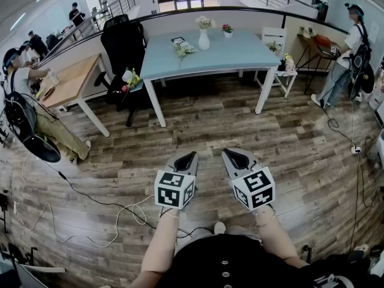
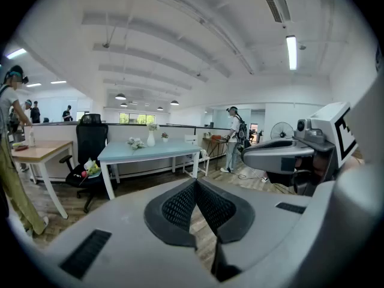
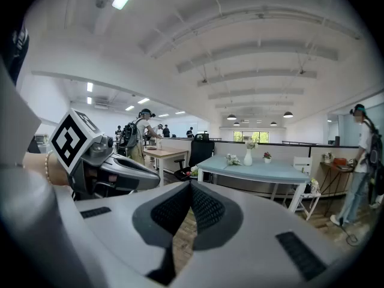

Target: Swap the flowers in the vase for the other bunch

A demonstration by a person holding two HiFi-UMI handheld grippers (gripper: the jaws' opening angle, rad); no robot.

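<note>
Approach | my left grey gripper (image 1: pixel 186 159) and right grey gripper (image 1: pixel 236 157), lower centre: jaws closed tip to tip, empty | white vase of pale flowers (image 1: pixel 204 39) and loose white bunch (image 1: pixel 183 48) on light-blue table (image 1: pixel 243 56), upper centre, well apart from me | I'd walk up squarely and open jaws before the stems.

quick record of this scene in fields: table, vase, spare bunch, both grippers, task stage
table: light blue rectangular table, far across the wooden floor
vase: white ceramic vase holding pale flowers, upright on the table
spare bunch: loose bunch of pale flowers lying on the table, left of the vase in the head view
left: left gripper shut, empty
right: right gripper shut, empty
task stage: not begun
</note>
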